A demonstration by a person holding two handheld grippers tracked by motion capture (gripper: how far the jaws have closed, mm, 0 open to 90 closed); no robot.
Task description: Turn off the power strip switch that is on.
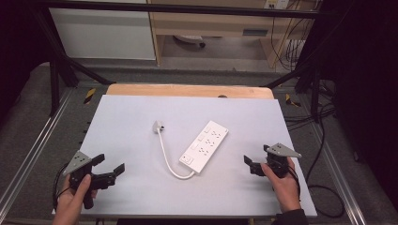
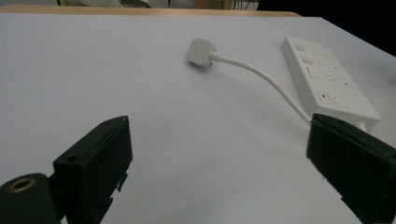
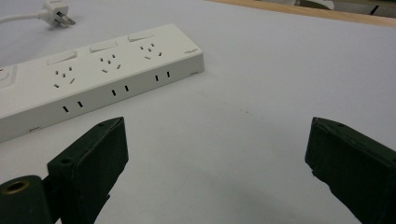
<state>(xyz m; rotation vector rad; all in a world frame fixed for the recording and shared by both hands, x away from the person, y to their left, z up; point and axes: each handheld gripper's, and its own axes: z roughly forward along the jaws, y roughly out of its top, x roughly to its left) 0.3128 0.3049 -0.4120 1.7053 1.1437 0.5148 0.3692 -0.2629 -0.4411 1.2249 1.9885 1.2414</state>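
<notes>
A white power strip (image 1: pixel 204 146) lies at a slant near the middle of the white table top (image 1: pixel 131 122). Its white cable (image 1: pixel 165 158) curves from its near end up to a white plug (image 1: pixel 158 125). My left gripper (image 1: pixel 109 166) rests at the near left, open and holding nothing; in its own view the plug (image 2: pixel 201 51) and the strip (image 2: pixel 331 79) lie ahead. At the near right my right gripper (image 1: pixel 252 159) stands open and empty, with the strip (image 3: pixel 98 77) and the plug (image 3: pixel 56 13) ahead to its left.
A wooden strip (image 1: pixel 190 91) borders the table's far edge. Black frame bars (image 1: pixel 56 61) and loose cables (image 1: pixel 324 187) flank the table on the floor. A pale cabinet (image 1: pixel 103 33) and a wooden shelf unit (image 1: pixel 211 28) stand beyond.
</notes>
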